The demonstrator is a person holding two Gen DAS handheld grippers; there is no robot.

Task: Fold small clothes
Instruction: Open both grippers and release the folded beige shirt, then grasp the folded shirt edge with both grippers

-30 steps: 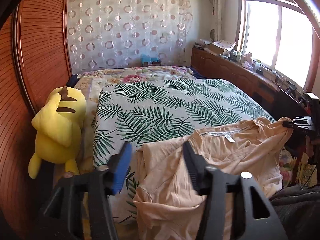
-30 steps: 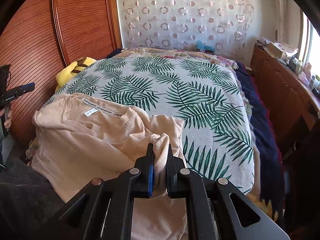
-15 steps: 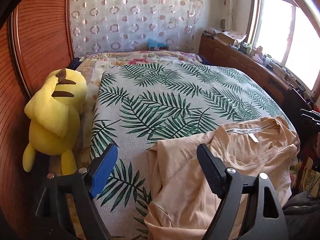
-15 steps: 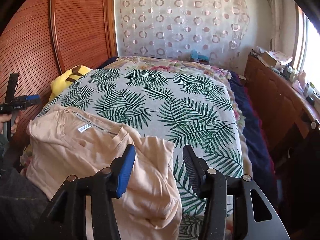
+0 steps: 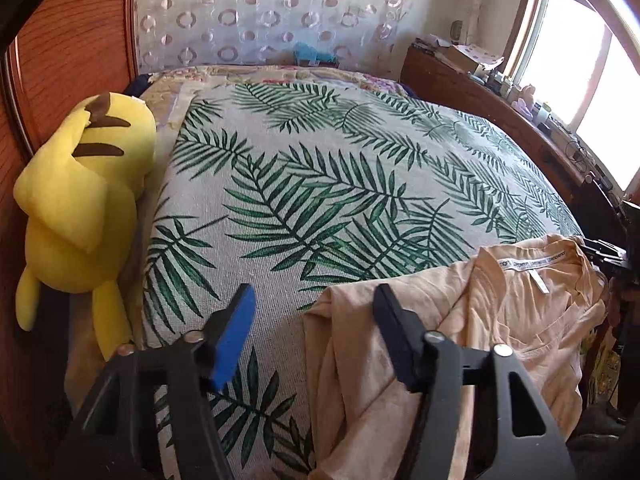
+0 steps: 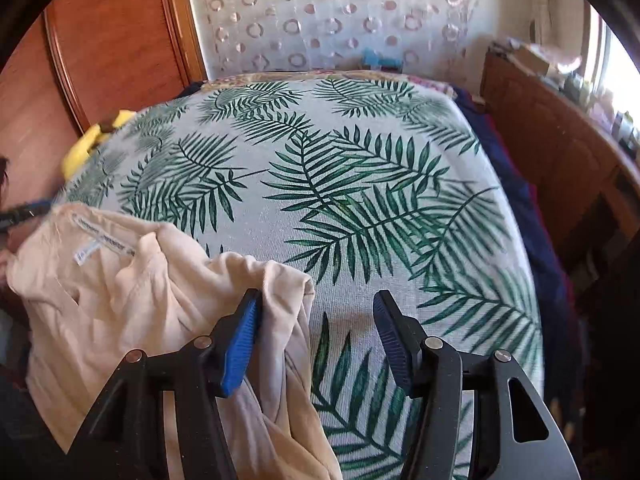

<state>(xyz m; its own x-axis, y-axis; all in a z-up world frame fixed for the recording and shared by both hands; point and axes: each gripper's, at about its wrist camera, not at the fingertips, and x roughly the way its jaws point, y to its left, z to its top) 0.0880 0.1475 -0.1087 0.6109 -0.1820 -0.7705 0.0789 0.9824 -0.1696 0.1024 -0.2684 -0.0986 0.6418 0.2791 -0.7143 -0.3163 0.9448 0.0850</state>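
Note:
A peach T-shirt (image 5: 500,320) lies crumpled at the near edge of the bed, its collar label up; it also shows in the right wrist view (image 6: 132,292). My left gripper (image 5: 314,328) is open and empty, its right finger over the shirt's left edge. My right gripper (image 6: 316,332) is open and empty, its left finger beside the shirt's folded right edge.
The bed is covered by a palm-leaf sheet (image 5: 320,168). A yellow plush toy (image 5: 76,200) sits at the bed's left side against a wooden wardrobe (image 5: 68,52). A wooden sideboard (image 6: 560,152) with clutter runs along the right under the window.
My right gripper opened and let go of the shirt fold. Both grippers opened wider and drew apart from the shirt toward its outer edges.

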